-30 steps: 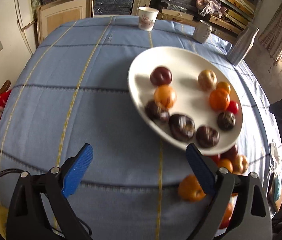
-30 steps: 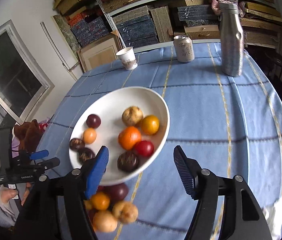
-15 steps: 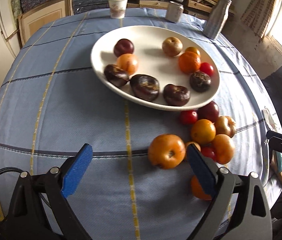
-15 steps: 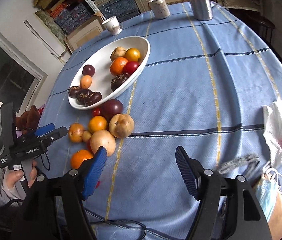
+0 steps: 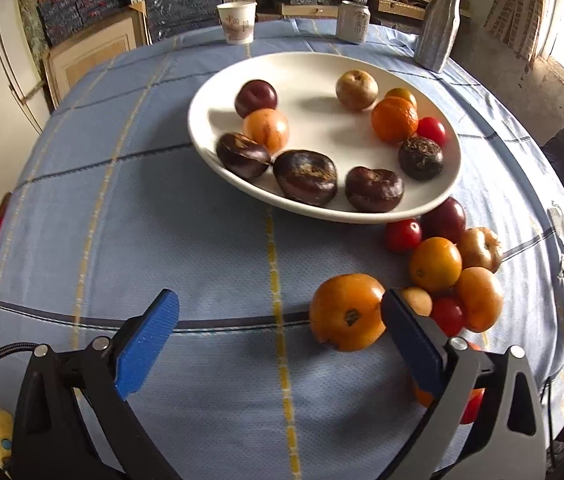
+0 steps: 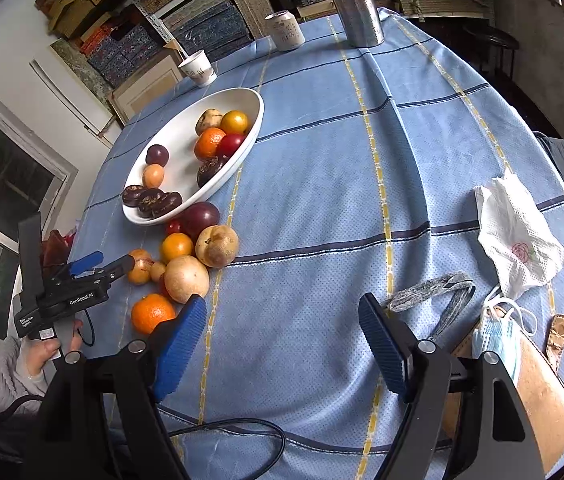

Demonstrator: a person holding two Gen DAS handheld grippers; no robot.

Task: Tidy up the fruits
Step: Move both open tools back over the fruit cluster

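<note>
A white oval plate (image 5: 321, 64) (image 6: 186, 128) holds several fruits: dark brown ones, oranges, a plum, a red tomato. A pile of loose fruits (image 5: 453, 264) (image 6: 186, 256) lies on the blue cloth by the plate's near end. My left gripper (image 5: 282, 336) is open and empty; a large orange fruit (image 5: 345, 312) sits just inside its right finger. The left gripper also shows in the right wrist view (image 6: 102, 264) beside the pile. My right gripper (image 6: 282, 344) is open and empty over bare cloth, right of the pile.
A paper cup (image 5: 237, 22), a can (image 5: 353, 21) and a metal bottle (image 5: 437, 26) stand at the table's far edge. A tissue (image 6: 517, 236), a face mask (image 6: 497, 336) and a grey strap (image 6: 433, 292) lie near the right gripper.
The left gripper has moved closer to the large orange fruit. The right gripper has pulled back from the plate and now looks down over the cloth and the pile.
</note>
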